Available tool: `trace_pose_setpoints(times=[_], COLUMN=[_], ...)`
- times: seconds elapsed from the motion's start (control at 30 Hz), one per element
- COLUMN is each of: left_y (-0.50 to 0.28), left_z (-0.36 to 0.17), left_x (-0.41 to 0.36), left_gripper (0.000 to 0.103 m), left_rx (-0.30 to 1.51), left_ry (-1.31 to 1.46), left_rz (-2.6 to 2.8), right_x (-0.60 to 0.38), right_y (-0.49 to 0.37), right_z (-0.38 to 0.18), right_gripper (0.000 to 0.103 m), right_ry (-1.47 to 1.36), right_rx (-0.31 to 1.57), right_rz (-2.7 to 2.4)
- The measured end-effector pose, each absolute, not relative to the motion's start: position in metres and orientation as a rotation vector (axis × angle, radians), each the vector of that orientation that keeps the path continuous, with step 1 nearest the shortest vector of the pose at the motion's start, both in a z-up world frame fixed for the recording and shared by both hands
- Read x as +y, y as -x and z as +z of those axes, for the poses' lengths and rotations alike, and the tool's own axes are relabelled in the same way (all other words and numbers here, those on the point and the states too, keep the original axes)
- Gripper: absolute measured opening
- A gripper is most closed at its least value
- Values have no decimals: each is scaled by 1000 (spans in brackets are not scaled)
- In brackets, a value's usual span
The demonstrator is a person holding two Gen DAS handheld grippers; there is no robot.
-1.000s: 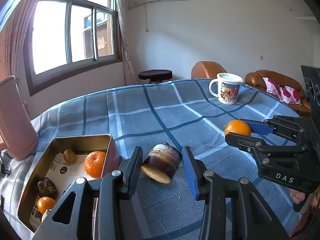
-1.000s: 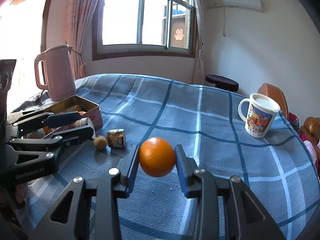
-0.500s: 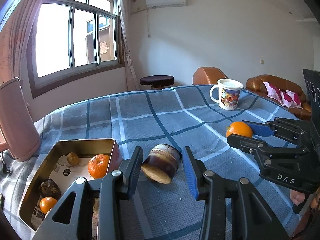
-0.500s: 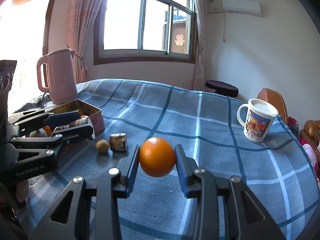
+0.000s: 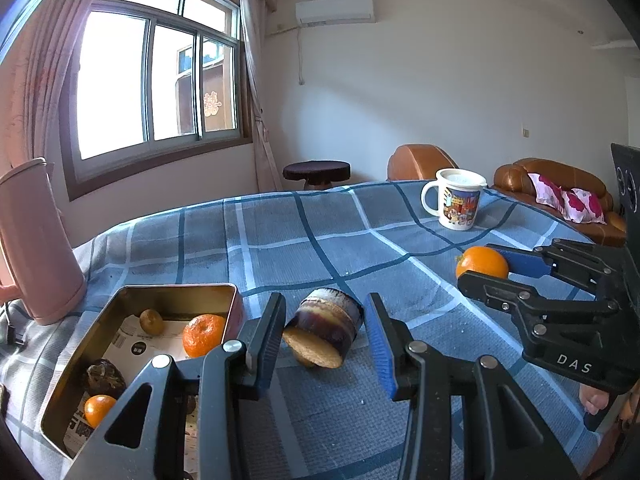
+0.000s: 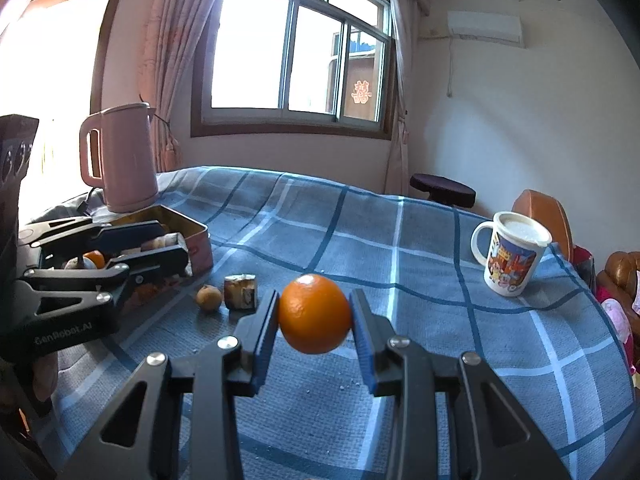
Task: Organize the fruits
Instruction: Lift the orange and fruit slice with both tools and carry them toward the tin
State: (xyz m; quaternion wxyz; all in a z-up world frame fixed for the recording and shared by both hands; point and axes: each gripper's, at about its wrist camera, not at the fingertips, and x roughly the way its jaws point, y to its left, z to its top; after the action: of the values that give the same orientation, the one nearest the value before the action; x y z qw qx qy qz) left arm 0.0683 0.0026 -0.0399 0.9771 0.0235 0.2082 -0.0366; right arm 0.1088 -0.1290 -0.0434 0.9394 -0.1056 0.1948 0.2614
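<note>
My left gripper is shut on a short piece of sugarcane, dark-skinned with a pale cut end, held above the blue checked cloth right of the metal tin. The tin holds a tangerine, a small orange, a brownish fruit and a dark lump. My right gripper is shut on an orange, held above the cloth; it shows at the right of the left wrist view. A small brown fruit and another sugarcane piece lie on the cloth.
A pink kettle stands behind the tin at the table's left edge. A printed mug stands at the far right of the table. A stool and brown sofa lie beyond the table.
Both grippers have lifted a little with their loads still held. The tin and table sit lower in the left wrist view. Nothing was released.
</note>
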Motion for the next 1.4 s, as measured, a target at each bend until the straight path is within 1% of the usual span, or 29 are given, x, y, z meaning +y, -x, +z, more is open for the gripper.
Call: trace_pose_setpoints(times=[0.73,1.0,1.4], left_y=[-57,-56,-51], left_z=[-36,-36,-32], left_x=[7,10,40], left_gripper=[42,43,43], left_rx=[353,356,378], left_ry=[-32,-14,24], left_rz=[-61,-61,-4], right_x=[-137,-133,-108], right_y=[-97,-94,-90], right_z=[-38,-37,-32], right_gripper=[38,38,38], right_ry=[190,213,250], right_rx=[320,304,297], right_rz=[543,525,560])
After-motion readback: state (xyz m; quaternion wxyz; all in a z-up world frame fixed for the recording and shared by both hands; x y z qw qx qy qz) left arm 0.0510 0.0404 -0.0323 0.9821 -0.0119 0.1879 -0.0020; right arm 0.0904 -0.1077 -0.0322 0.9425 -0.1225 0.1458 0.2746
